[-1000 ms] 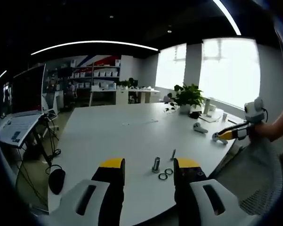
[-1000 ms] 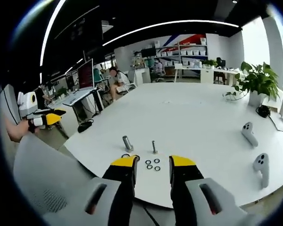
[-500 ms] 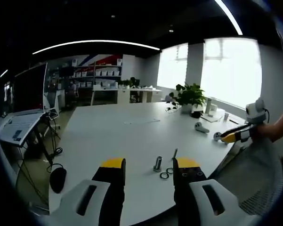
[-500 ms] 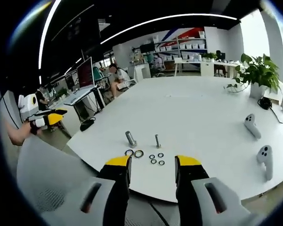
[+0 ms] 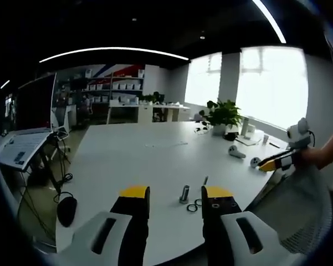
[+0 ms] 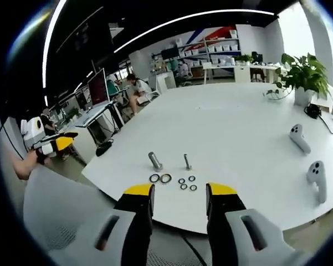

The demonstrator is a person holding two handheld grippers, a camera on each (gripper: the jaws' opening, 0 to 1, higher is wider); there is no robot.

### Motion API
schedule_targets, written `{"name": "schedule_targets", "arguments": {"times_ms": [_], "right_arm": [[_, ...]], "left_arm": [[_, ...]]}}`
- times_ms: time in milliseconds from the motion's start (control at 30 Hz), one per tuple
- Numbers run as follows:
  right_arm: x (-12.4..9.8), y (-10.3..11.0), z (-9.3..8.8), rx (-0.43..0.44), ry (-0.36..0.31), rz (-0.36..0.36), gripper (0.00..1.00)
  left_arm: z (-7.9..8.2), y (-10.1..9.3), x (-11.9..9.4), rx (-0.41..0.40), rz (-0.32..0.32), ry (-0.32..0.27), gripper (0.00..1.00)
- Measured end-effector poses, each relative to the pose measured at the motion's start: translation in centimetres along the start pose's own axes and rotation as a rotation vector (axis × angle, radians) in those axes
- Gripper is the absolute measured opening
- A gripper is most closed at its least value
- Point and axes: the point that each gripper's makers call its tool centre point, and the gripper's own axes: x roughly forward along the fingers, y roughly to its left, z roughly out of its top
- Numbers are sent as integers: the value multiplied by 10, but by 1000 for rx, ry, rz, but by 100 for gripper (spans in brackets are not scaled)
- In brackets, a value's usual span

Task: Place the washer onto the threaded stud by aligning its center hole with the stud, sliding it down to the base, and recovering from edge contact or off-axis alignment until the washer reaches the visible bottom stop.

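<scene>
On the white table (image 6: 238, 127) near its front edge stand two upright threaded studs, a thicker one (image 6: 154, 161) and a thinner one (image 6: 187, 162). Two larger washers (image 6: 160, 178) lie flat before the thick stud, and three small washers (image 6: 186, 183) lie before the thin one. My right gripper (image 6: 179, 194) is open and empty, short of the table edge. In the left gripper view the thick stud (image 5: 184, 193) and washers (image 5: 194, 205) sit between my open left gripper's (image 5: 175, 195) jaws, further off. The right gripper (image 5: 277, 160) shows at that view's right, held by a hand.
Two white handheld controllers (image 6: 298, 137) (image 6: 316, 176) lie on the table's right. A potted plant (image 6: 303, 77) stands at the far right edge. Desks with monitors (image 6: 100, 88) and a seated person are at left. The left gripper (image 6: 54, 144) appears at the far left, off the table.
The right gripper's view has drawn back and risen slightly, so studs and washers sit a little further beyond its jaws. The left view is nearly steady. Nothing on the table has moved.
</scene>
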Motion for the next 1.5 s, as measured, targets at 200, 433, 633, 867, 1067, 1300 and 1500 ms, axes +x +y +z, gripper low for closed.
{"name": "schedule_targets", "arguments": {"times_ms": [200,433,633,867,1067,1300,1500], "right_arm": [[-1,-2,2,-6,-13,-11,38],[-1,-6,2,5,-12,-28,38],[-3,-12,2,21,-18,-56,37],[-2,-11,1,17,-10,-55,38],[0,-8,-2,32,2,-32,38],[-1,-8,-1,38,-10,-24,38],[1,-1,-6,21,20,3,37]], "left_arm": [[0,-1,0,-15,-6,-1,36],[-1,-7,2,-32,-39,7,36],[2,-9,1,-50,-59,-14,36],[3,-9,1,-38,-60,-21,36],[5,-3,-1,-21,-26,-30,36],[6,4,-3,-30,9,-37,36],[3,7,-2,-33,29,-22,37]]}}
